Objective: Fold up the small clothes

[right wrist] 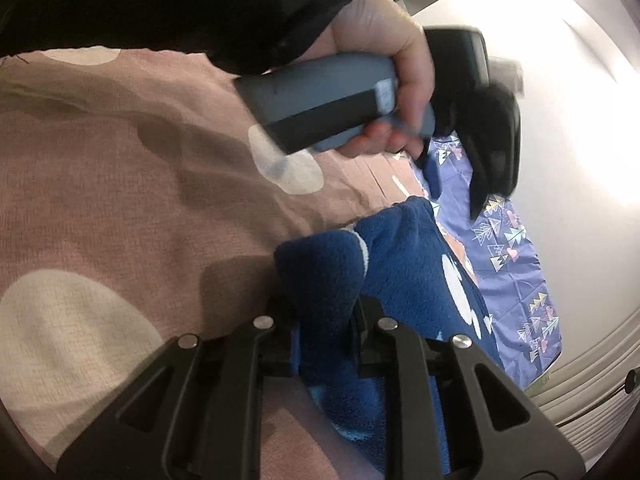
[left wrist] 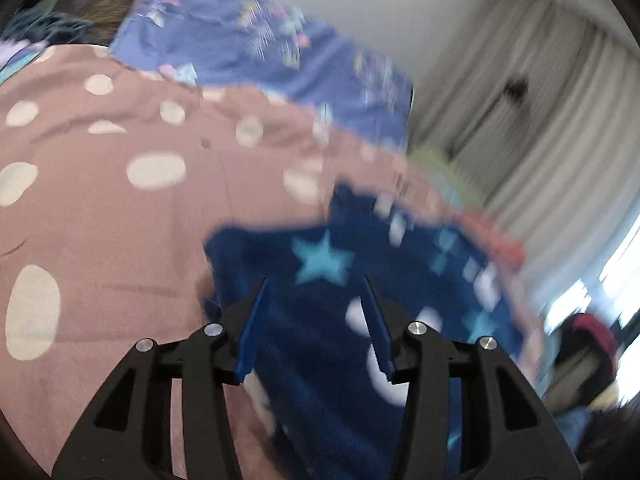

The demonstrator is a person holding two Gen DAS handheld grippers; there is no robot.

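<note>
My right gripper (right wrist: 326, 332) pinches a fleece bunch of the blue garment (right wrist: 404, 280); my left gripper (left wrist: 316, 320) hovers, fingers apart. The thick fold may slip loose and unfold on the bed (left wrist: 100, 208).

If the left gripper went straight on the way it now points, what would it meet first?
Most likely the dark blue fleece garment with stars. The left gripper is open, its fingers framing that fabric, which lies on the pink spotted bedcover. The picture is blurred, so the depth is uncertain.
</note>
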